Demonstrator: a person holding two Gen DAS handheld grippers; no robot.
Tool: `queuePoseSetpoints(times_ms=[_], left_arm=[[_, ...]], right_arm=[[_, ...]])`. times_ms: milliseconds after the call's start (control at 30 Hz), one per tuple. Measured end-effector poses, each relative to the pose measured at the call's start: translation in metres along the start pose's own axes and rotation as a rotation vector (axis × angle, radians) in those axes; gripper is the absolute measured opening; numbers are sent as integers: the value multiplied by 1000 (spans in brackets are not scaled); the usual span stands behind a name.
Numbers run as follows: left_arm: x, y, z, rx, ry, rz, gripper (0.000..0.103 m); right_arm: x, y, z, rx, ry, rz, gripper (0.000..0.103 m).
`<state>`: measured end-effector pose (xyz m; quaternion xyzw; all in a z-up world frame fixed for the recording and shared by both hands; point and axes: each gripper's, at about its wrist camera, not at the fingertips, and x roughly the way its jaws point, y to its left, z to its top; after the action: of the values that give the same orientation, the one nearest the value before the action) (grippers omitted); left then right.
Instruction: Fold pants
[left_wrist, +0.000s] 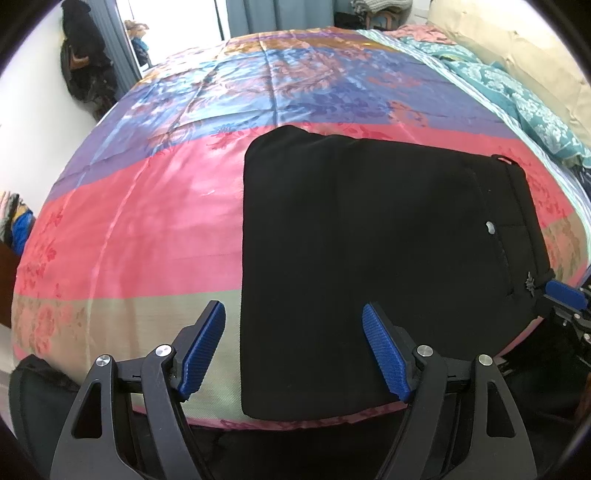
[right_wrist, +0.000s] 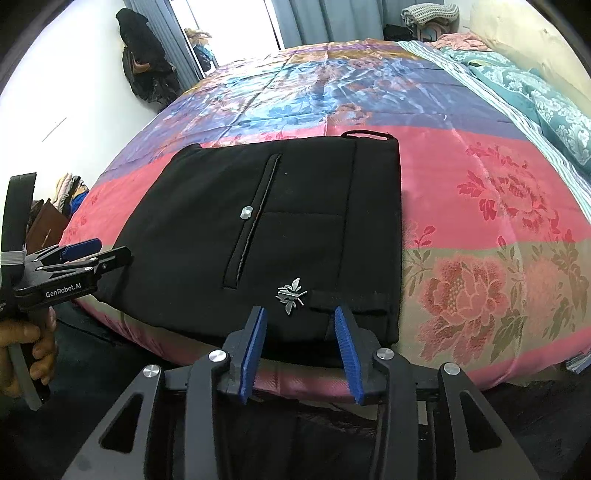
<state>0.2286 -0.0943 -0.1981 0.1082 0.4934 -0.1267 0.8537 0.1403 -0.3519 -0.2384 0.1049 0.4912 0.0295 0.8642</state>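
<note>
Pants (right_wrist: 266, 229): we see them folded flat on the bedspread (right_wrist: 480, 221).
Left gripper (left_wrist: 293, 343): we hold it released.
Right gripper (right_wrist: 300, 343): released, gripping nothing.

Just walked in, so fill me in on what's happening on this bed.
A person holding a pair of tongs in each hand is folding black fabric pants on a bed with a shiny pink, blue and purple floral bedspread. The pants lie flat, already folded into a compact rectangle near the bed's front edge. The left tongs hang open over the folded end, gripping nothing. The right tongs sit part-open at the waistband edge, by a small silver insect-shaped emblem.
</note>
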Motion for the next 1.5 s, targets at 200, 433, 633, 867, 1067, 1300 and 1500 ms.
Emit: queuePoseSetpoints(times_ms=[200,433,633,867,1067,1300,1500], left_arm=[[0,0,0,0,1,1,79],[0,1,0,0,2,3,79],[0,1,0,-1,1,3,79],[1,5,-2,-8,6,2,81],[-2,24,5,-61,1,-80,84],[26,81,26,-175,66,-356,87],[74,79,27,-184,217,-520,87]], right_arm=[[1,1,0,-3,-1,-1,44],[1,2,-1,6,-2,5,45],[1,4,-1,3,-1,14,53],[1,7,-2,-6,-3,14,58],[-14,-5,1,67,-30,88,58],[-24,-72,39,166,-100,160,85],[46,-111,56,269,93,355,85]])
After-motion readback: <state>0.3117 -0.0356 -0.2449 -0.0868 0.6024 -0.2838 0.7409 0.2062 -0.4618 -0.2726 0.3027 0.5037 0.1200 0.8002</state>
